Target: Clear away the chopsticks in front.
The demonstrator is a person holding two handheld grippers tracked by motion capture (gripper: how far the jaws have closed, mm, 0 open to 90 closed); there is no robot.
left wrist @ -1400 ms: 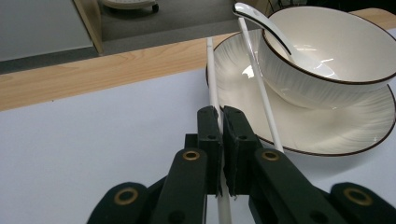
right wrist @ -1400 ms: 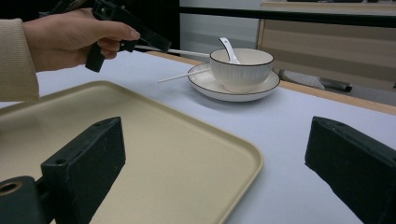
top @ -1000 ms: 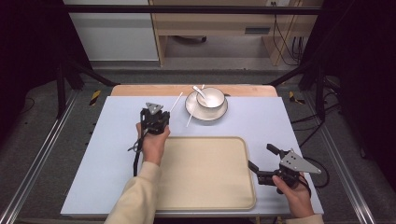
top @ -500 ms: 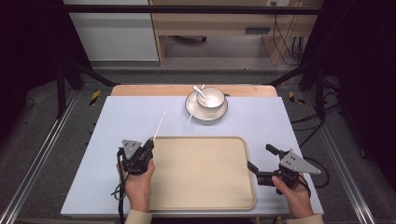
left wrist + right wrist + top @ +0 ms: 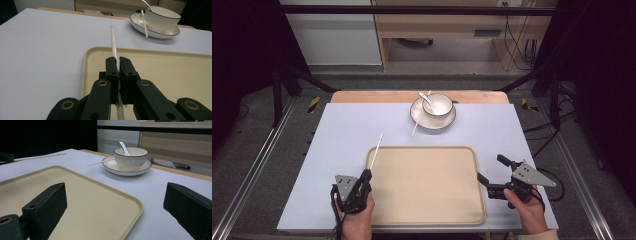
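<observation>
Lavender table cover (image 5: 337, 130) carries a beige tray (image 5: 427, 185). At the tray's left edge, the left gripper (image 5: 117, 62) pinches a white chopstick (image 5: 113, 41) between closed jaws. Right gripper (image 5: 494, 172), beside the tray's right edge, gapes wide, holding nothing. Beyond the tray stand bowl (image 5: 437, 104), saucer (image 5: 419, 117) and a second chopstick (image 5: 418, 125)

glossy ceramic bowl (image 5: 130, 158), matt plastic tray (image 5: 427, 210), smooth white chopstick (image 5: 113, 45).

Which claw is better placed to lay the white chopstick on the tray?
Left: the left claw already clamps the white chopstick over the tray edge; the right claw is open, across it.
</observation>
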